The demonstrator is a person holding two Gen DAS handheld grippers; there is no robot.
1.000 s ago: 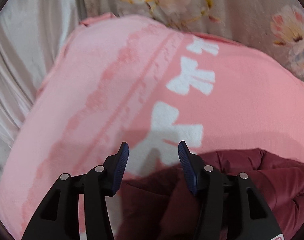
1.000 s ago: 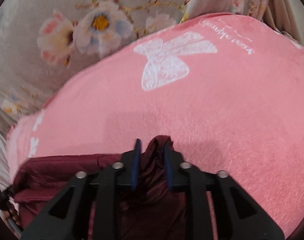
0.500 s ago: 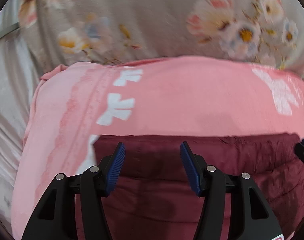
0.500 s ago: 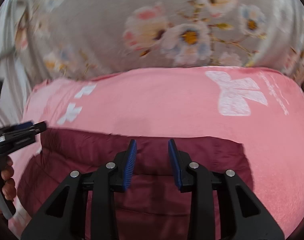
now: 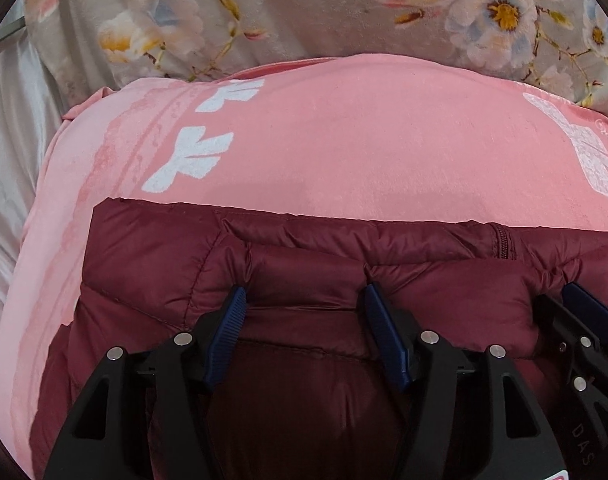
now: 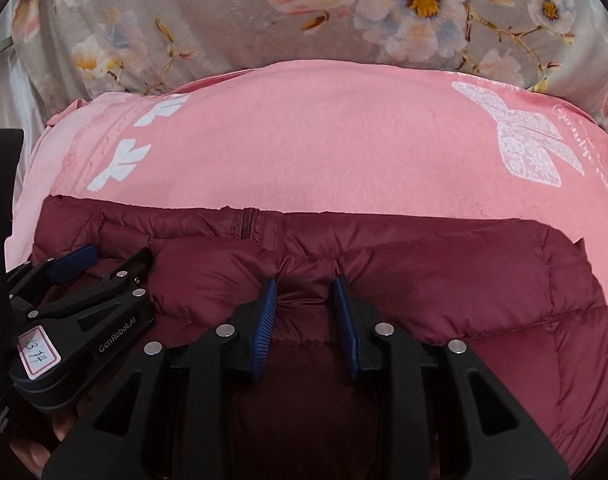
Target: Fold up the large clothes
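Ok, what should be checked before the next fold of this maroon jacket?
1. Right claw grips the jacket: ok; its jaws have just been closing and fabric is bunched between them.
2. Left claw grips: not ok; its jaws stand wide and have just been opening, with the fold only lying between them.
3. Jacket lies on the pink blanket: ok.
4. Zipper closed: cannot tell.
5. Claws clear of each other: ok.
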